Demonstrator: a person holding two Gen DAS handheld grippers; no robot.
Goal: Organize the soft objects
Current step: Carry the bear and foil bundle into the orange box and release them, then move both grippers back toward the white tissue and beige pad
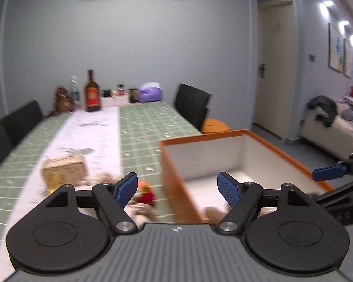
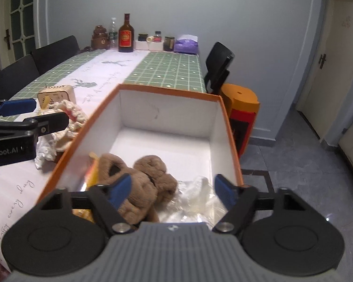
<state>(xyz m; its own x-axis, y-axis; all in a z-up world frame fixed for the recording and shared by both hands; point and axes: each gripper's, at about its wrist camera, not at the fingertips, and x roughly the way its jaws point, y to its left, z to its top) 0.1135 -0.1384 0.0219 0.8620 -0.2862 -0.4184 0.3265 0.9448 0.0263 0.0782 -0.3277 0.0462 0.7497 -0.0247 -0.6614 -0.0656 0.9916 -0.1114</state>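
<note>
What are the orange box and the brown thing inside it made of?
Orange box: likely rigid cardboard, with matte white inner walls and crisp thin edges. Brown toy: plush fabric, by its fuzzy, nappy surface and soft rounded lumps.

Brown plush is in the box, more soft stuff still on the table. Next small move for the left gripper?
Probably swing the left gripper back toward the cream plush beside the orange box and lower over it. Its jaws stand open with nothing between them, the brown plush already lies in the box, and the cream plush is still out on the table.
</note>
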